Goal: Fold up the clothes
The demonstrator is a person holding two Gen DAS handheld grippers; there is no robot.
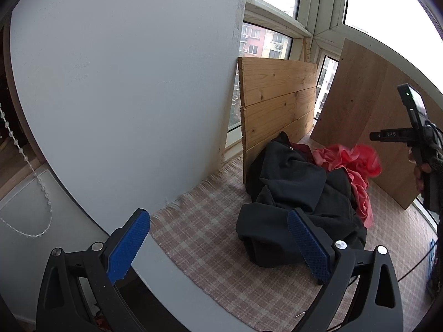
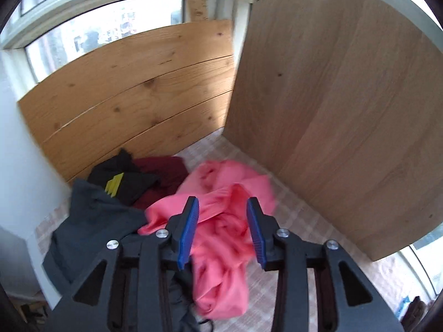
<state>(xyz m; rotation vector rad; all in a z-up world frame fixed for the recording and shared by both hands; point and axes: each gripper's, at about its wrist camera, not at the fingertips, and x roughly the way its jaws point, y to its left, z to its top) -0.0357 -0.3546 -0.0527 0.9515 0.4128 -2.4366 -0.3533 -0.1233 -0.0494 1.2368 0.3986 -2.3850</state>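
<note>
Right hand-held gripper [image 2: 223, 207] agape over pink garment [image 2: 229, 238], wooden boards [image 2: 133, 83] behind.

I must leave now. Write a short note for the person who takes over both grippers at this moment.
Left gripper: open, empty, apart from the pile.
Right gripper: open, empty, above the pink garment.
Clothes: pink garment, dark grey garment, black garment with yellow print and maroon garment lie crumpled together on the checked cloth, near the wooden boards.
Done: nothing folded.
Left: fold every piece.
</note>
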